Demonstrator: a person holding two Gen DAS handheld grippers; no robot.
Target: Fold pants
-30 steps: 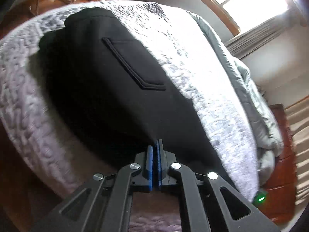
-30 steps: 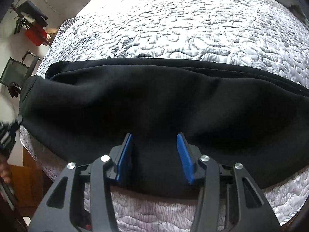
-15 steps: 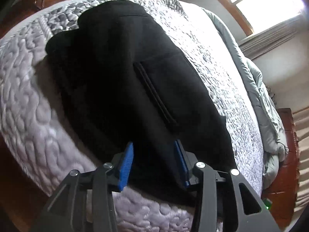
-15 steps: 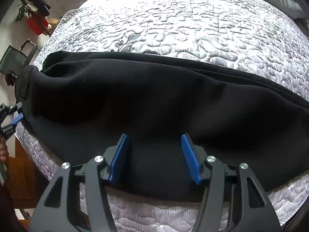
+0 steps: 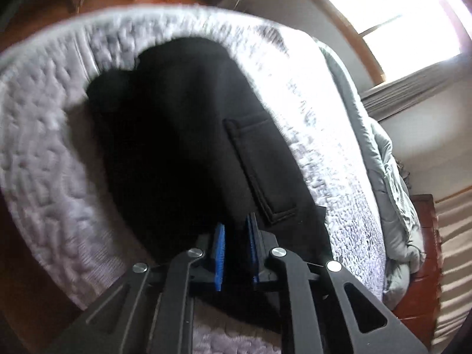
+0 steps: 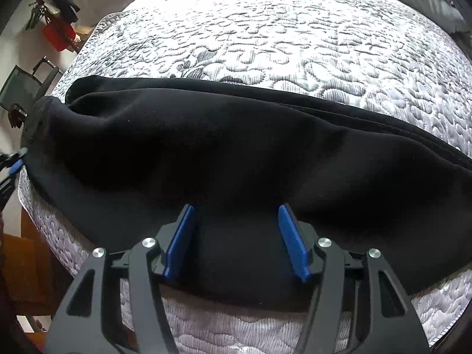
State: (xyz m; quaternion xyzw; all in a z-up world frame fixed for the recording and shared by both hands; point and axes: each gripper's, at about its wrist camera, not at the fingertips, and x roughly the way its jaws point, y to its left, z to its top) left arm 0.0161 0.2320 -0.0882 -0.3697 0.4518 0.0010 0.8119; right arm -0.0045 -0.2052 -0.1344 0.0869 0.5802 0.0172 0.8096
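Your black pants (image 6: 236, 153) lie folded lengthwise across the mattress (image 6: 265, 44) from 9 to 3 o'clock, further folds remaining; your left gripper (image 5: 236, 244) narrowly parted, right gripper (image 6: 236, 236) wide apart

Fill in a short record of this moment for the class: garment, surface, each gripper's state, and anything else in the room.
garment: black fleece pants lying lengthwise near the bed edge, patch pocket facing up
surface: white quilted mattress
left gripper: jaws narrowly apart at the pants' edge, no visible grip
right gripper: jaws wide open, over the pants' near edge
bedding: grey crumpled duvet on the far side
room: bright window, dark folding chair
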